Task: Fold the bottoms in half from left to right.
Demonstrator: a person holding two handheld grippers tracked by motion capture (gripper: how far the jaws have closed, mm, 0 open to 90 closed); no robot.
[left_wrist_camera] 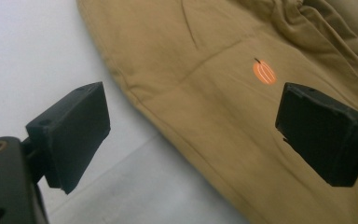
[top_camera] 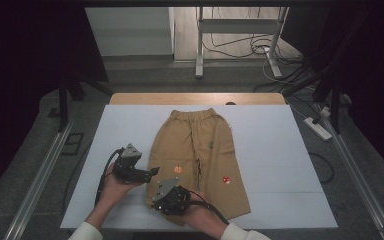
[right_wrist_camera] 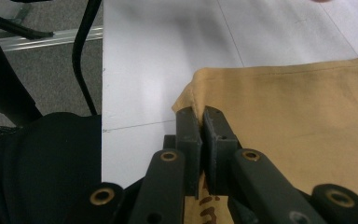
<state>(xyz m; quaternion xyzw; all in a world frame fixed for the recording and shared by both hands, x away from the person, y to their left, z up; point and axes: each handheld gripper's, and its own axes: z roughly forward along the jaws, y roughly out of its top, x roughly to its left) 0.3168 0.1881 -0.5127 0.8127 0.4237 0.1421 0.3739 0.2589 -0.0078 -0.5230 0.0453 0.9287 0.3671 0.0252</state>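
Observation:
A pair of tan shorts (top_camera: 200,150) lies flat on the white table (top_camera: 260,140), waistband at the far end, with an orange pumpkin (top_camera: 178,169) and a red mushroom (top_camera: 226,179) stitched on the legs. My left gripper (top_camera: 151,172) is open beside the left leg's outer edge; in the left gripper view its jaws straddle the leg's side seam with the pumpkin (left_wrist_camera: 264,72) between them. My right gripper (top_camera: 155,204) is shut on the hem corner of the shorts (right_wrist_camera: 279,121) at the near left, its jaws pinching the hem's folded edge in the right gripper view.
The white table has bare surface left and right of the shorts. A wooden edge (top_camera: 195,98) runs along its far side. Metal rails (top_camera: 40,172) flank the table, with cables and a power strip (top_camera: 319,128) on the floor at the right.

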